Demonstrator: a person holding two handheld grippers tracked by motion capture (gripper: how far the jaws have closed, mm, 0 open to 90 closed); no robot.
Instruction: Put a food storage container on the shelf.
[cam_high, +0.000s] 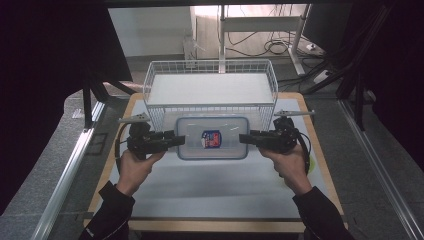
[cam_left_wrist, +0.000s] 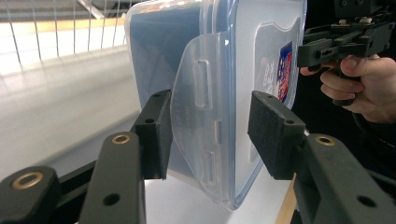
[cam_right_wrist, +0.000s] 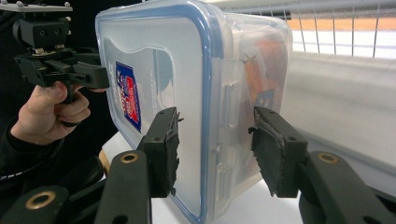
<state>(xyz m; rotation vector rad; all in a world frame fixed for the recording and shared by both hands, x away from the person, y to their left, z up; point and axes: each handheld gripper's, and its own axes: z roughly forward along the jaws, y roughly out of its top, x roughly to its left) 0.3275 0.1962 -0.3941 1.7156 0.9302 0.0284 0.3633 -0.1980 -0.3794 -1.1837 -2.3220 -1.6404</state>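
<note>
High view: left gripper (cam_high: 175, 140) and right gripper (cam_high: 246, 138) jaws clamp the lidded plastic food container (cam_high: 212, 138) ends; keep it level toward the wire basket (cam_high: 210, 107) at 12 o'clock.

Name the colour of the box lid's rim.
Blue, on the clear box; clearest in the right gripper view.

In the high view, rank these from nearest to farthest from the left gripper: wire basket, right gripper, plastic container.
1. plastic container, held at its left end by the left gripper.
2. wire basket, just behind.
3. right gripper, at the container's far end.
</note>
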